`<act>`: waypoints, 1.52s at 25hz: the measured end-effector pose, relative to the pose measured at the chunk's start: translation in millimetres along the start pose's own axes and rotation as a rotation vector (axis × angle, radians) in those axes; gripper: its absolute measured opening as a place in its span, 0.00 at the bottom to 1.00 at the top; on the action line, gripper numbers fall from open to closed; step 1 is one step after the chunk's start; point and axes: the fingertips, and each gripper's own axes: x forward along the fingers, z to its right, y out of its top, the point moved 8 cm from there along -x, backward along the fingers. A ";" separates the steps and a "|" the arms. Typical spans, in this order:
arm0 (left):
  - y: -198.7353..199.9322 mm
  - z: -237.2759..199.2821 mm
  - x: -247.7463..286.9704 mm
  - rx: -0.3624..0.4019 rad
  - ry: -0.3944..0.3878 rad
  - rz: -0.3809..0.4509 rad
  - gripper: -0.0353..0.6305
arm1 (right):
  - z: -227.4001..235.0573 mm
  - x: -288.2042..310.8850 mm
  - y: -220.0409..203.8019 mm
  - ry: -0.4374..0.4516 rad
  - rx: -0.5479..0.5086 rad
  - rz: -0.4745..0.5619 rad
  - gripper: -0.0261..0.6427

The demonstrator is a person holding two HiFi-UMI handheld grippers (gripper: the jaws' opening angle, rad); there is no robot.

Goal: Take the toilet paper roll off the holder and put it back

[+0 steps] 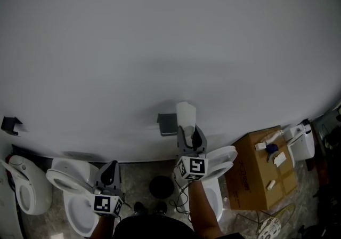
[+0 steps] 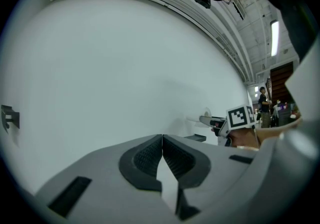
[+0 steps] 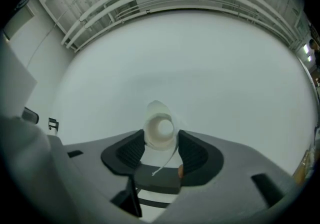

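Right now the right claw [image 3: 160, 140] is pinching the toilet paper roll [image 3: 159, 130] by its sides, the pads pressing on the paper and the hollow core facing back along the claw. A loose strip of paper is hanging down from the roll between the jaws. The roll is sitting up against the white wall [image 1: 170, 46], just to the right of the grey holder [image 1: 167, 124]; from here it looks off the holder, though I cannot tell whether the two are touching. The left claw [image 2: 162, 140] is hanging lower down, pressed together with nothing in it, over a white toilet [image 1: 66, 179]. A cardboard box [image 1: 261, 174] is standing off to the right.
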 end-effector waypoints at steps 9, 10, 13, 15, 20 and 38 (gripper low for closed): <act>-1.6 1.7 -1.4 -0.002 0.009 0.000 0.06 | 2.2 4.0 -49.8 0.009 0.006 -0.116 0.36; -1.5 2.2 -1.1 -0.002 0.008 0.001 0.06 | 2.5 4.9 -54.0 0.012 0.012 -0.124 0.36; -2.0 2.2 -0.8 -0.002 0.009 -0.003 0.06 | 2.1 7.7 -64.7 0.025 0.029 -0.140 0.36; -1.7 2.0 -1.6 -0.003 0.010 -0.005 0.06 | 0.9 8.8 -70.6 0.031 0.028 -0.153 0.36; -2.2 5.4 -2.1 -0.014 -0.001 -0.013 0.06 | 1.0 9.6 -79.6 0.038 0.020 -0.171 0.36; -2.2 4.7 1.2 -0.015 0.005 -0.005 0.06 | 0.0 2.0 -77.9 0.036 0.002 -0.186 0.39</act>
